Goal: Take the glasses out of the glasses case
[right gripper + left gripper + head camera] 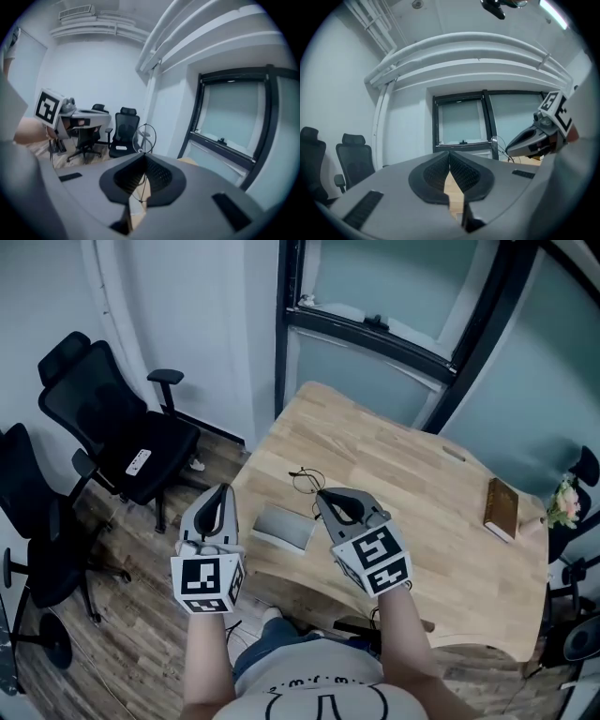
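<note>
Thin round wire glasses hang from the tips of my right gripper, which is shut on the frame above the wooden table. In the right gripper view a lens sticks up past the closed jaws and a wire runs down between them. The grey glasses case lies on the table's near edge, below and between both grippers. My left gripper is raised at the left of the case, shut with nothing in it. The left gripper view shows the right gripper with a lens at its tip.
A brown book lies near the table's right edge, with a small bunch of flowers beyond it. Black office chairs stand on the wood floor to the left. A dark-framed window is behind the table.
</note>
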`<state>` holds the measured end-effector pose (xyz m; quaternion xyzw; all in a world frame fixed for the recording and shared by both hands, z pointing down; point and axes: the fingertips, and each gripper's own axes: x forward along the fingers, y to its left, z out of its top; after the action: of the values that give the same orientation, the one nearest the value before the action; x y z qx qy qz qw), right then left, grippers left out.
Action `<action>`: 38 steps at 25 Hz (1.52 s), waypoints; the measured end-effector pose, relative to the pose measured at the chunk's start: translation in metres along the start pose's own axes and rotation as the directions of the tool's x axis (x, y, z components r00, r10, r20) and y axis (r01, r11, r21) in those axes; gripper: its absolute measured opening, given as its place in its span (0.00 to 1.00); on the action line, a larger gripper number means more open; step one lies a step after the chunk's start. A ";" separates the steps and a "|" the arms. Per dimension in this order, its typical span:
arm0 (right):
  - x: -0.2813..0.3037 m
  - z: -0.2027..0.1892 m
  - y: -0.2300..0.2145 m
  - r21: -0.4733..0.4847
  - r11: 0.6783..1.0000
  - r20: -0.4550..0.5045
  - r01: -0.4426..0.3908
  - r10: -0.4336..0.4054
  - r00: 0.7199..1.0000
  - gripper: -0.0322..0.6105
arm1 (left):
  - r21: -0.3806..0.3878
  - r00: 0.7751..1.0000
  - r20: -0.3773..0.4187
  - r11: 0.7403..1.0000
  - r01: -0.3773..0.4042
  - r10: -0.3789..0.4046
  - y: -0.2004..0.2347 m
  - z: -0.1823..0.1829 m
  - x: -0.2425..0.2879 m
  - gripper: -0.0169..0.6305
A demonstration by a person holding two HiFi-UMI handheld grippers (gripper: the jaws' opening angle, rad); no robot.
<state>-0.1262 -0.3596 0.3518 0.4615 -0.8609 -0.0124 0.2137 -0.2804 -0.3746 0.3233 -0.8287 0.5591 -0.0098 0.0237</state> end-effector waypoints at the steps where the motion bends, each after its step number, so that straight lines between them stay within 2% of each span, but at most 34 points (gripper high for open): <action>1: -0.009 0.007 -0.011 0.039 0.999 0.046 0.035 -0.037 0.998 0.07 | 0.013 1.000 0.011 1.000 0.001 -0.001 -0.003 0.007 -0.001 0.05; 4: -0.039 0.031 -0.041 0.156 0.981 0.189 0.116 -0.145 0.971 0.07 | 0.041 0.999 0.048 0.999 0.001 -0.003 -0.008 0.028 -0.004 0.05; 7: -0.069 0.052 -0.058 0.207 0.966 0.295 0.158 -0.215 0.931 0.07 | 0.070 0.996 0.087 0.998 -0.001 -0.005 -0.009 0.049 -0.004 0.05; 11: -0.098 0.067 -0.073 0.187 0.954 0.358 0.237 -0.290 0.888 0.08 | 0.100 0.989 0.149 0.995 0.006 -0.021 -0.018 0.079 -0.002 0.05; 16: -0.122 0.074 -0.093 0.151 0.933 0.380 0.325 -0.359 0.853 0.07 | 0.135 0.978 0.200 0.991 0.026 -0.053 -0.036 0.106 0.001 0.05; 23: -0.137 0.082 -0.101 0.113 0.924 0.397 0.366 -0.380 0.836 0.07 | 0.144 0.977 0.207 0.989 0.028 -0.057 -0.045 0.114 0.001 0.05; 28: -0.144 0.090 -0.097 0.100 0.926 0.426 0.365 -0.372 0.825 0.08 | 0.135 0.976 0.209 0.991 0.026 -0.054 -0.046 0.116 -0.002 0.05; 33: -0.148 0.085 -0.099 0.075 0.916 0.402 0.395 -0.390 0.828 0.07 | 0.137 0.976 0.209 0.990 0.037 -0.066 -0.052 0.116 -0.002 0.05; 38: -0.150 0.082 -0.101 0.090 0.910 0.398 0.405 -0.406 0.823 0.07 | 0.134 0.975 0.209 0.990 0.050 -0.077 -0.054 0.116 -0.001 0.05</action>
<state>-0.0051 -0.3118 0.2014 0.6212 -0.7683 -0.1528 0.0216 -0.2259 -0.3500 0.2102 -0.8392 0.5248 0.0426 0.1363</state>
